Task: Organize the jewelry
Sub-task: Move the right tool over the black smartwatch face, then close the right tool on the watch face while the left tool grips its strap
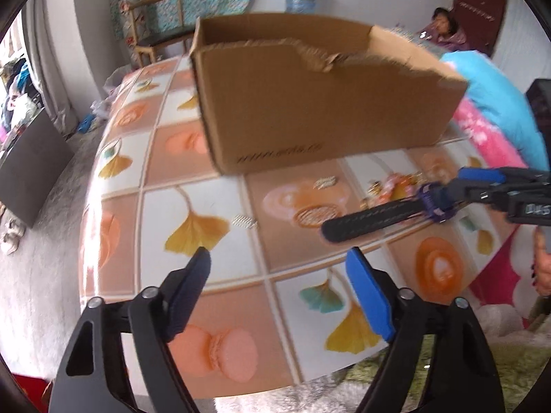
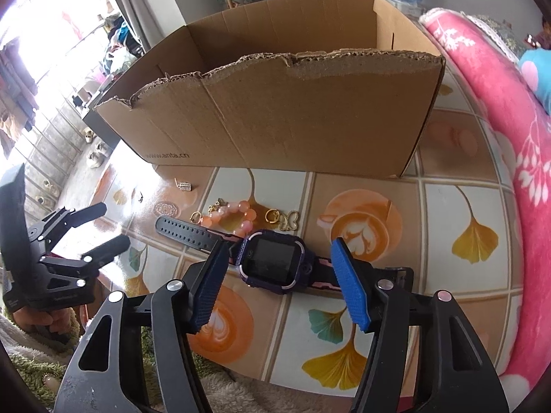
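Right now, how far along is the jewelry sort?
Done: nothing visible; what shows of the cardboard box interior looks bare. In hand: the right gripper straddles the smartwatch, fingers not clearly touching. The left gripper is open, holding nothing. Left: bead bracelet, gold rings, butterfly charm, small clip, all on the table.

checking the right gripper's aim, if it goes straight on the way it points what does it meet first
Most likely the purple watch: its case sits between the right gripper fingers, which straddle it. Depth is unclear.
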`<state>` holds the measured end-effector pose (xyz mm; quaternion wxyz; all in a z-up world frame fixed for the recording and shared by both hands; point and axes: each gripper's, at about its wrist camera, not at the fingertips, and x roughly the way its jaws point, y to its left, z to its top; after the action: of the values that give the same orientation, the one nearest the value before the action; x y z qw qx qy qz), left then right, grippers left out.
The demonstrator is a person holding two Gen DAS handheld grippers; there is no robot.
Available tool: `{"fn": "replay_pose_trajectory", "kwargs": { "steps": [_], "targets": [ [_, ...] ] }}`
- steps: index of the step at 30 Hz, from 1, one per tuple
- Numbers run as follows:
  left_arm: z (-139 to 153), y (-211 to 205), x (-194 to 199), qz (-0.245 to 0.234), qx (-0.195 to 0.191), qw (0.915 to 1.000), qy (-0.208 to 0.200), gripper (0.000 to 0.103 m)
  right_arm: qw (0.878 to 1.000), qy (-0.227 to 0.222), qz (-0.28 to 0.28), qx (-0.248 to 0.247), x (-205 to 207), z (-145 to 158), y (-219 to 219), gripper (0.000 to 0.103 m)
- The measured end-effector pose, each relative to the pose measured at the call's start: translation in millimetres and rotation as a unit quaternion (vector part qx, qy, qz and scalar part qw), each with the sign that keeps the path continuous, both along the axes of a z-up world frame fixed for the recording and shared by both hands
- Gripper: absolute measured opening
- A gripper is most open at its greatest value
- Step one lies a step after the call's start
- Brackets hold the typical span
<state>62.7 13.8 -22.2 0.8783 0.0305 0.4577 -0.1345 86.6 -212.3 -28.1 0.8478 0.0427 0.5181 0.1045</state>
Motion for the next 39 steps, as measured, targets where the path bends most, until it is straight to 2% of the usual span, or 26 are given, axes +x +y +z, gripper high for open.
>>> {"fn": "replay_pose_trajectory", "kwargs": {
  "steps": [2, 6, 9, 16, 19, 29, 36, 39],
  "targets": [
    [3.8, -4.4, 1.3, -0.019, -0.023, 0.9996, -0.001, 0.064, 1.0, 0.001, -0.001, 0.001, 0.4, -1.4, -1.4, 0.051],
    [-2.0, -14.1, 10.3, -0.041, -0.054, 0.9973, 0.028, 0.043, 1.0, 0.007, -0.002, 0.006, 0.6, -6.0, -2.2, 0.044],
    [-7.4, -14.5, 16.0, -0.041, -0.085, 0.9944, 0.049, 0.037, 1.0, 0.013, -0.005, 0.01, 1.2, -10.2, -2.6, 0.037],
    [-18.7, -6.2, 27.0, -0.013, -0.143, 0.9852, 0.094, 0.035, 1.0, 0.022, -0.011, 0.007, 3.1, -14.7, -6.9, 0.027],
    [-21.4, -2.2, 30.7, -0.001, -0.167, 0.9802, 0.107, 0.035, 0.999, 0.03, -0.018, 0.026, 3.9, -17.5, -11.8, 0.027],
    [-27.3, 10.5, 38.9, 0.022, -0.246, 0.9604, 0.128, 0.034, 0.999, 0.03, -0.016, 0.027, 4.4, -17.9, -13.5, 0.027],
    [-11.9, 11.3, 32.9, -0.012, -0.306, 0.9466, 0.1, 0.033, 0.999, 0.03, -0.016, 0.025, 4.3, -16.4, -13.2, 0.027],
    [-4.1, 3.6, 31.1, -0.037, -0.312, 0.9454, 0.088, 0.034, 0.999, 0.03, -0.016, 0.025, 4.4, -17.0, -12.5, 0.027]
  ]
}}
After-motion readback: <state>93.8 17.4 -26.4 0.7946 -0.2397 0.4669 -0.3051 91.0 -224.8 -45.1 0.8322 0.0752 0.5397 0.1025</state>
